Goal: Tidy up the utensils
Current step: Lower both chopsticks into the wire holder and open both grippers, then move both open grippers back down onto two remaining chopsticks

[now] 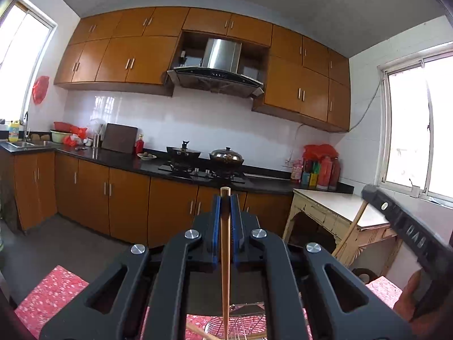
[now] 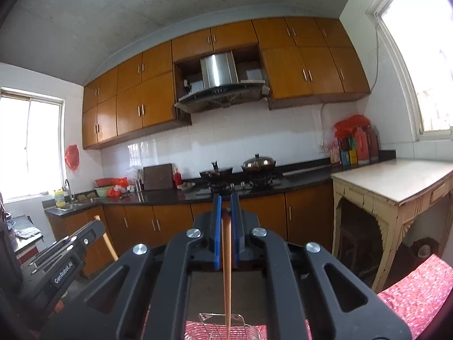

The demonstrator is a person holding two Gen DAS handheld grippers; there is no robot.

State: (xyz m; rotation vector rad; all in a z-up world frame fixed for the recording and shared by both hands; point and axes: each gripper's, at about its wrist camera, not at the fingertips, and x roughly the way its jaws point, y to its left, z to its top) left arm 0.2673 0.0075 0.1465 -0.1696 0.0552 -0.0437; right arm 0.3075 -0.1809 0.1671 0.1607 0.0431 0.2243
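Observation:
My left gripper (image 1: 225,198) is shut on a wooden chopstick (image 1: 225,255) that runs down between its blue pads toward a wire basket (image 1: 240,325) below. My right gripper (image 2: 225,208) is shut on another wooden chopstick (image 2: 226,269) whose tip points down into a wire basket (image 2: 203,325) on a red floral cloth (image 2: 410,297). The right gripper also shows at the right edge of the left wrist view (image 1: 396,218), with its chopstick (image 1: 351,226) hanging below. The left gripper shows at the lower left of the right wrist view (image 2: 85,235).
A kitchen lies ahead with orange cabinets (image 1: 127,192), a black counter (image 1: 119,155), a stove with two pans (image 1: 206,155) and a range hood (image 1: 218,76). A worn cream side table (image 2: 396,187) stands at right. Bottles (image 2: 356,144) sit in the corner.

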